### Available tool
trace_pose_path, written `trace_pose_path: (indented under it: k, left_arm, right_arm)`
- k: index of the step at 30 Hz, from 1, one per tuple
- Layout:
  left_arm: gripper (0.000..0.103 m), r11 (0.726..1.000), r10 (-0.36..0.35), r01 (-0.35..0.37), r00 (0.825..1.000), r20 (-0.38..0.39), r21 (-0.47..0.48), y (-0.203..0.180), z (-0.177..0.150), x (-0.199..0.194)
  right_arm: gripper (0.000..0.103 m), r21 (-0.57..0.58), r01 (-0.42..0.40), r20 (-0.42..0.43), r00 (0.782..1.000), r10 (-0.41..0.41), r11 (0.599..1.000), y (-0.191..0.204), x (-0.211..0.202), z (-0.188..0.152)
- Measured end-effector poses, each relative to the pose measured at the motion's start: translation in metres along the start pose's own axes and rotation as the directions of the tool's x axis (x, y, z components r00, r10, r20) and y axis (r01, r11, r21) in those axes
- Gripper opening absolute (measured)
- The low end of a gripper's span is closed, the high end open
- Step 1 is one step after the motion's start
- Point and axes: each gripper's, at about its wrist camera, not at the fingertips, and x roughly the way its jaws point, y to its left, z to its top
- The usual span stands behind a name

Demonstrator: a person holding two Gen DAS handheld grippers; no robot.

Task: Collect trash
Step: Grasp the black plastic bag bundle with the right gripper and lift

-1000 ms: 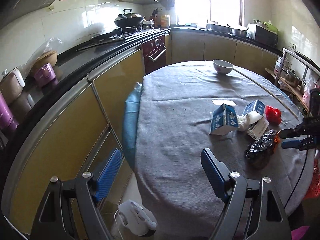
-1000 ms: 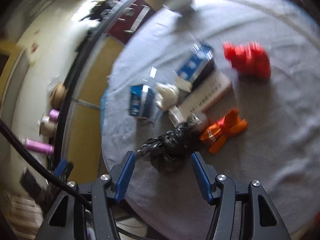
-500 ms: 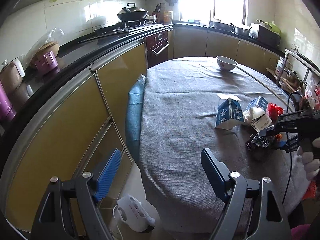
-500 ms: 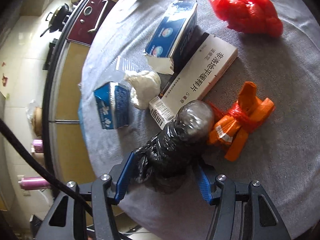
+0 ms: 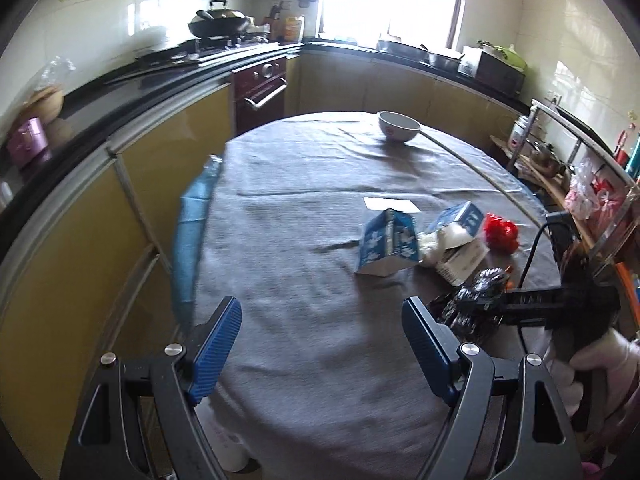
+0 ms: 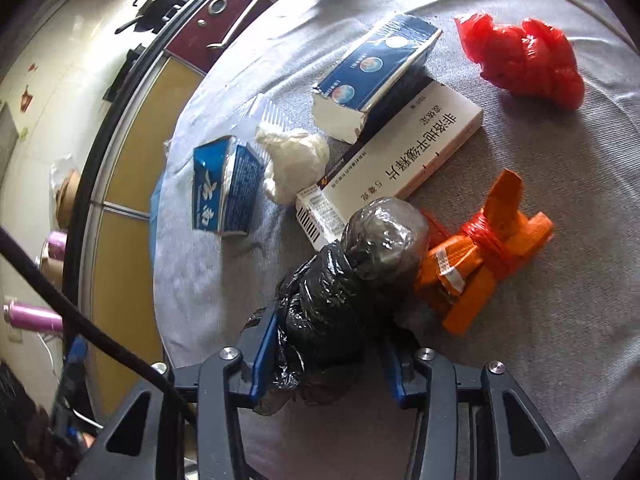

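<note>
The right gripper [image 6: 326,354] has just been closing its jaws, and the blue pads now press both sides of a black plastic bag [image 6: 352,276] of trash lying near the edge of the table [image 6: 560,320]. The bag rests on the grey cloth, its rounded far end touching a white box [image 6: 400,160] and an orange bundle [image 6: 480,264] tied with red netting. The step in hand looks to be the first pick of the clear-up: the grip appears set but the lift not yet begun.

The left gripper [image 5: 322,354] hovers over the near edge of the same table with its jaws wide apart and nothing between them. Further out lie a blue carton [image 5: 386,246], a second torn blue carton [image 6: 376,76], a wad of white plastic [image 6: 292,164] and a crumpled red bag [image 6: 524,60]. A bowl [image 5: 398,126] stands at the far side.

The next move likely calls for a straight lift, since the bag is soft and crinkled and could slip or drag its neighbours. No bin shows in either view.
</note>
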Motion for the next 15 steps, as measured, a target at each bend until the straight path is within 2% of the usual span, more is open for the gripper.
trace_pose_path:
  k: [8,13,15]
  left_arm:
    - [0.083,0.993,-0.106,0.11,0.989,-0.105,0.033,-0.046,0.028,0.062]
    - [0.083,0.992,-0.061,0.075,0.988,-0.14,0.099,-0.076,0.044,0.094]
    - [0.083,0.993,-0.008,0.028,0.987,-0.159,0.119,-0.082,0.049,0.11]
  right_arm:
    - [0.048,-0.038,-0.031,0.031,0.999,0.032,0.999,-0.017,-0.038,-0.021]
    - [0.048,-0.053,-0.044,0.086,0.995,0.049,0.998,-0.03,-0.068,-0.034]
    - [0.048,-0.047,-0.047,0.109,0.993,0.052,0.998,-0.037,-0.081,-0.038]
